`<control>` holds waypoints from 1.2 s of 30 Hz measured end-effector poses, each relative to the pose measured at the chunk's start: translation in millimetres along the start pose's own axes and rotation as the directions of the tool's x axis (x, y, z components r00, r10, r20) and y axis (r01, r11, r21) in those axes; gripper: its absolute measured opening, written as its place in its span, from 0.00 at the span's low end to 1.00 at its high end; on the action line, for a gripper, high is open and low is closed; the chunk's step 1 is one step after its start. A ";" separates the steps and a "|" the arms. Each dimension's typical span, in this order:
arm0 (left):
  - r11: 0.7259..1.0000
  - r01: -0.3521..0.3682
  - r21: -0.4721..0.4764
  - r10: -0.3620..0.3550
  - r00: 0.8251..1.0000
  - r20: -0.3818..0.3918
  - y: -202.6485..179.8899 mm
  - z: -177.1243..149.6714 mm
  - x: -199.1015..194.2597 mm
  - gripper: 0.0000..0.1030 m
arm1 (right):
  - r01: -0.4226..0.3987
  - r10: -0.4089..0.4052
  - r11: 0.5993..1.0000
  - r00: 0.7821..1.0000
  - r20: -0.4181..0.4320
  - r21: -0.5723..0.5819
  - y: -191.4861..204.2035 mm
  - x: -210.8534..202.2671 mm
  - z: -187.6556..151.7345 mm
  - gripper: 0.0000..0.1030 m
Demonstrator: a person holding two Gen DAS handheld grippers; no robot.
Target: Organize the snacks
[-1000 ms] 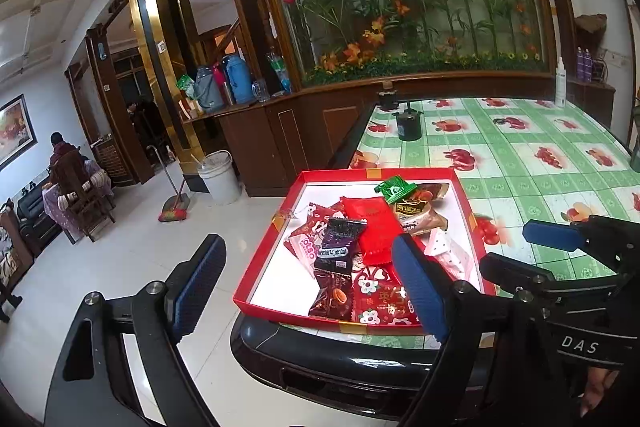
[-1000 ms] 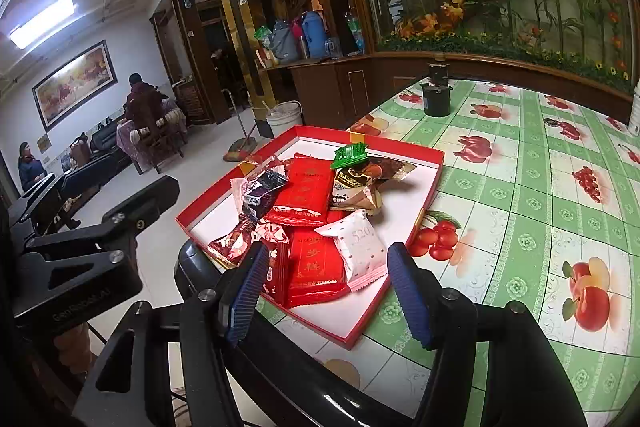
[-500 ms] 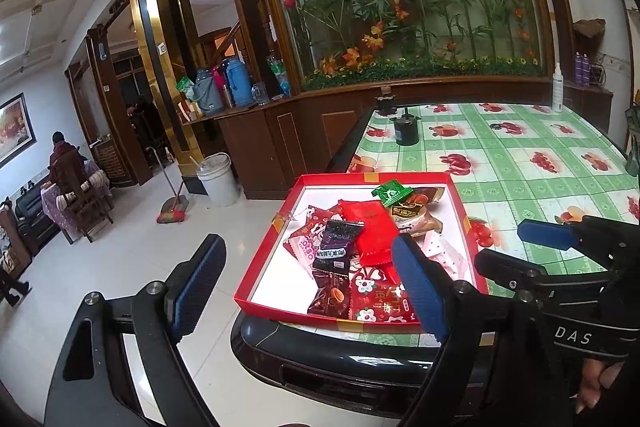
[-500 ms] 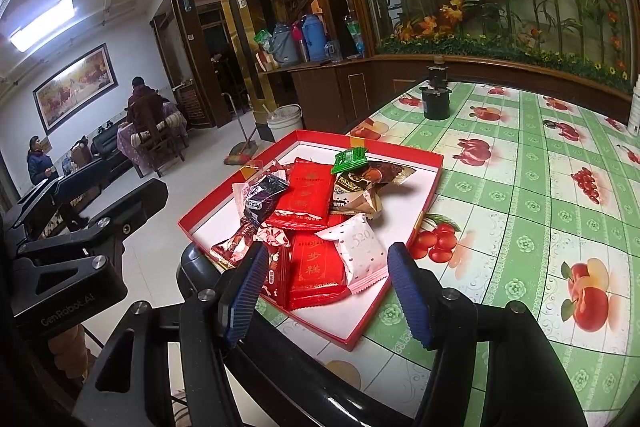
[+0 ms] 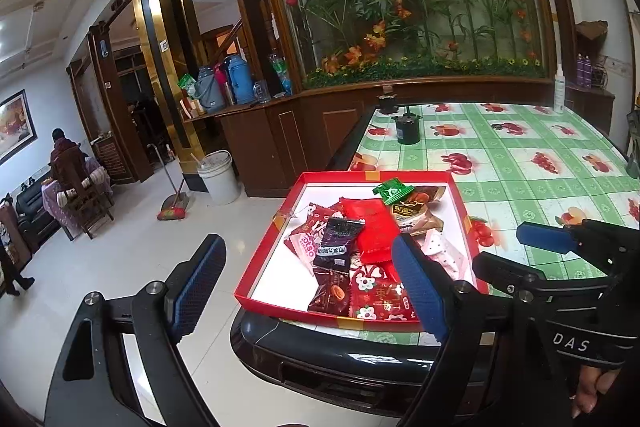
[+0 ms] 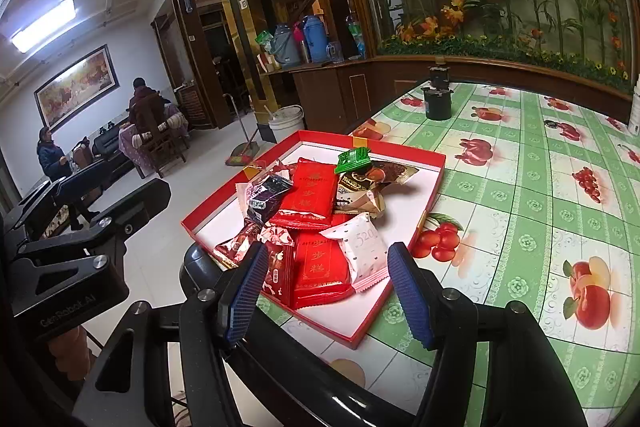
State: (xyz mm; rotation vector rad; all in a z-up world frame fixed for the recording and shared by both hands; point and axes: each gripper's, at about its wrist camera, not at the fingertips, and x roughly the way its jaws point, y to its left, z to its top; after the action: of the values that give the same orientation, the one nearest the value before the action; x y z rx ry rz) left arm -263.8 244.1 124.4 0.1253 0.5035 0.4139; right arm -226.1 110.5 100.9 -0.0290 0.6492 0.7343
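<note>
A red tray [image 5: 264, 259] [image 6: 434, 183] with a white floor sits at the table's near corner. It holds a pile of snack packets: red packets [image 6: 314, 195], a dark purple packet [image 5: 338, 241], a green packet [image 6: 352, 159], a white dotted packet [image 6: 362, 245]. My left gripper [image 5: 308, 287] is open and empty, held off the table's corner in front of the tray. My right gripper [image 6: 328, 291] is open and empty, just before the tray's near edge. The right gripper also shows in the left wrist view [image 5: 544, 247].
The table [image 6: 520, 211] has a green fruit-print cloth. A black pot [image 6: 438, 103] stands at its far side, a white bottle [image 5: 559, 93] at the far right. To the left are tiled floor, a white bucket [image 5: 218, 179], a broom and seated people.
Both grippers have drifted slightly; the tray sits a little higher in both views. Nothing was taken hold of.
</note>
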 end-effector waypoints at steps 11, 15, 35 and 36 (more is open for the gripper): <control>0.995 0.094 0.019 -0.095 0.991 0.093 -1.2 -4.8 -19.7 0.83 | 0.000 0.000 1.000 1.000 0.000 -0.001 1.2 1.3 -0.7 0.62; 0.994 0.107 0.013 -0.107 0.988 0.108 -0.6 -2.4 -24.7 0.84 | -0.001 0.001 1.000 1.000 -0.002 -0.002 3.1 3.8 -2.2 0.62; 0.996 0.082 -0.032 -0.080 0.996 0.035 6.3 -7.6 -9.7 0.84 | -0.010 0.010 1.000 1.000 -0.009 -0.013 10.1 7.4 -4.1 0.62; 0.996 0.084 -0.032 -0.083 0.996 0.034 5.9 -7.6 -9.3 0.84 | -0.011 0.011 1.000 1.000 -0.010 -0.012 10.2 7.7 -4.1 0.62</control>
State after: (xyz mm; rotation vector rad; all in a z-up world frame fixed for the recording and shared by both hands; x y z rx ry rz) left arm -277.0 245.7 123.2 0.0787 0.4677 0.3382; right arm -230.4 121.9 95.3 -0.0395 0.6546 0.7492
